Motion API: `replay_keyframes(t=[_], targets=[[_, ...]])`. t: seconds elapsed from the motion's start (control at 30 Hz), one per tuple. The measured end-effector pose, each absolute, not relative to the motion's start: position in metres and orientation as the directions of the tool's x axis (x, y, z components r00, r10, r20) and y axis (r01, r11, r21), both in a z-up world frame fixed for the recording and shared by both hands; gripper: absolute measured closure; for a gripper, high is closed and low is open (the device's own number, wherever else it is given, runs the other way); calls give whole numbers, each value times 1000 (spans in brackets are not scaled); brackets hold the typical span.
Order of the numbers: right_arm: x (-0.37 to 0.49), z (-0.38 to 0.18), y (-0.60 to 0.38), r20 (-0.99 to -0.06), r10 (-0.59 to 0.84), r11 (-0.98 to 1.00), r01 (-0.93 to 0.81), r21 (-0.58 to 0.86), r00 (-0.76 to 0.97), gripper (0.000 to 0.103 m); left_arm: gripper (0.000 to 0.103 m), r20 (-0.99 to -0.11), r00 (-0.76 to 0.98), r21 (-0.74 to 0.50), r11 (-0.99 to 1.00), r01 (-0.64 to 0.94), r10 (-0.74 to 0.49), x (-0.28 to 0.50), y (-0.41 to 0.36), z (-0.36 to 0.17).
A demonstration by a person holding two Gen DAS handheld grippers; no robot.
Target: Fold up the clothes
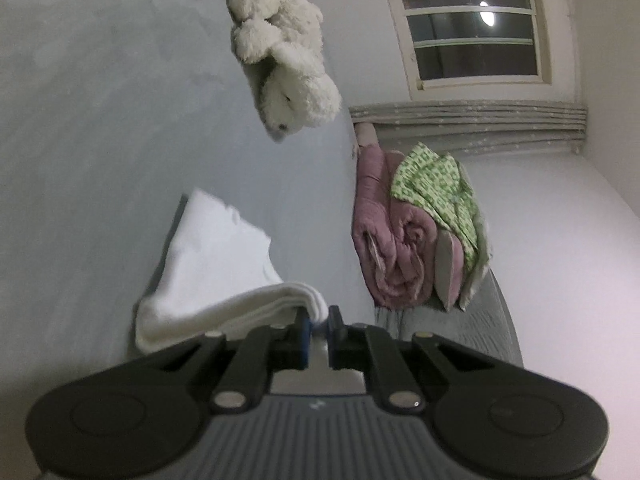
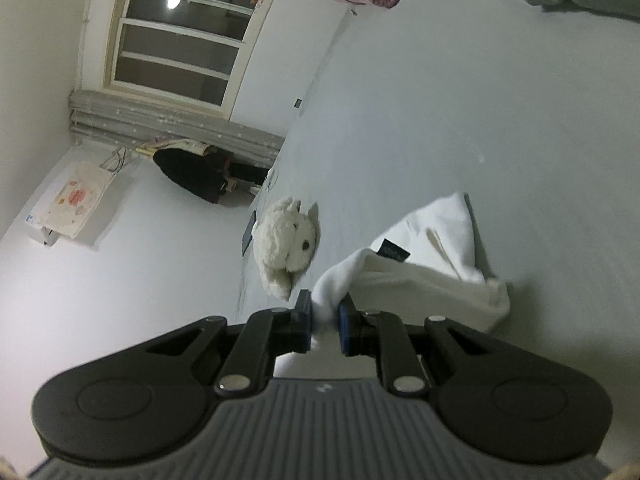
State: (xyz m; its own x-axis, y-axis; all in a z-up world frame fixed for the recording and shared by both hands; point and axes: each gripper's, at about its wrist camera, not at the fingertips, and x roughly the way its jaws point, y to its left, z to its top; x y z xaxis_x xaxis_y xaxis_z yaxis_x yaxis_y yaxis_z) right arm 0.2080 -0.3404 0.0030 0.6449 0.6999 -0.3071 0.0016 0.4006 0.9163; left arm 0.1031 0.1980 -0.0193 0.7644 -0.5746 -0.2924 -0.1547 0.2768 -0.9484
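A white garment (image 1: 216, 264) lies partly folded on the pale grey bed sheet (image 1: 80, 160). My left gripper (image 1: 319, 320) is shut on a folded edge of it, several layers bunched between the blue pads. In the right wrist view the same white garment (image 2: 432, 264) shows a small dark label. My right gripper (image 2: 325, 314) is shut on another bunched corner of it, lifted a little above the sheet (image 2: 440, 100). Both views are tilted sideways.
A white plush toy (image 1: 280, 60) lies on the bed beyond the garment; it also shows in the right wrist view (image 2: 286, 248). A rolled pink quilt (image 1: 388, 240) and a green patterned cloth (image 1: 436, 188) sit at the bed's edge. A window (image 1: 472, 20) and wall lie behind.
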Motion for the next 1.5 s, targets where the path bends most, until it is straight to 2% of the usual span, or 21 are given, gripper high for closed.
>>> replay_keyframes(t=[0.27,0.4,0.47,0.5,0.57,0.67,0.83,1.0,1.1,1.2,1.23,1.3,1.33,1.5], targets=[[255,-18,-329,-346,687,429,27,903,639,87,95,-390,757,-913,327,-244,-525,163,198,-42],[271,-36,-328,-364,679,418,73,906,637,81,92,-444,750,-888,353,-295,-490,179,199,-55],[275,-43,-330,-365,674,406,91,909,643,79,88,-456,756,-881,359,-308,-471,183,200,-59],[276,-44,-332,-361,671,401,92,911,647,76,83,-454,765,-879,367,-303,-456,183,201,-57],[277,-44,-335,-352,666,396,88,914,658,68,65,-452,783,-873,393,-289,-427,183,202,-53],[271,-35,-336,-352,639,441,49,896,684,60,59,-458,802,-842,476,-253,-384,180,197,-41],[258,-14,-304,-391,569,628,-75,775,723,60,59,-446,812,-749,654,-108,-376,184,160,-26],[243,-5,-237,-439,523,802,-247,543,731,60,48,-447,815,-579,814,50,-368,182,111,-25],[234,-8,-199,-472,485,865,-325,382,736,60,47,-466,827,-453,888,83,-315,181,96,-34],[235,-19,-188,-506,415,909,-324,262,756,60,48,-471,825,-432,897,93,-312,183,104,-40],[236,-23,-192,-513,389,921,-303,246,765,60,48,-474,830,-415,906,85,-294,182,108,-40],[238,-33,-209,-519,356,933,-261,249,777,69,46,-480,839,-381,923,62,-254,180,114,-39],[238,-36,-216,-517,349,934,-245,260,781,71,45,-494,844,-363,932,21,-211,180,120,-38],[231,-31,-236,-499,341,928,-202,312,796,68,42,-551,817,-452,884,-120,-171,181,167,-40]])
